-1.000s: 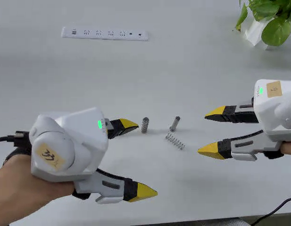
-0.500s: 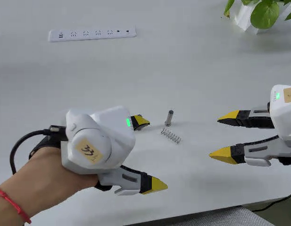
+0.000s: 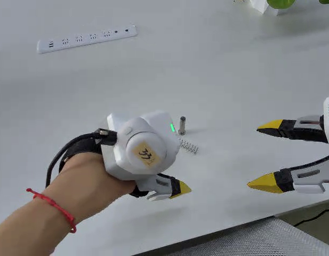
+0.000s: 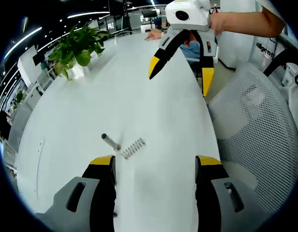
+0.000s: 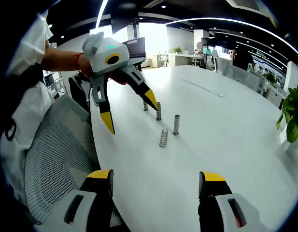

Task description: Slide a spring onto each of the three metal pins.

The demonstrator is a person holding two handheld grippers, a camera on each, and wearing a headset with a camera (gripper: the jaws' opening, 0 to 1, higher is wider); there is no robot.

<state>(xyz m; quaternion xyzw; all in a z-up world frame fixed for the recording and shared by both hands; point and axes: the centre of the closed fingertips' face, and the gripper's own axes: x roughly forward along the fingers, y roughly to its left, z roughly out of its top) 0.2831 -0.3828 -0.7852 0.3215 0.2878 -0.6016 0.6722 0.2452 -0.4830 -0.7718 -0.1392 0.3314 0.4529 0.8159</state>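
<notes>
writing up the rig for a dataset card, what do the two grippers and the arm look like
Both the left gripper and right gripper have white moulded bodies, black-and-grey jaws with yellow tips, and a green light. The left carries a tan handwritten sticker and a black cable. A thin red bracelet circles that wrist.

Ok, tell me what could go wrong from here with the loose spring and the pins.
1. The spring lies loose beside the bare pin, just ahead of the left gripper, whose jaws stand wide open; a careless close may flick it away or tip the pin.
2. In the right gripper view, a left jaw tip sits close to the loaded pin; a sweep might knock it over.
</notes>
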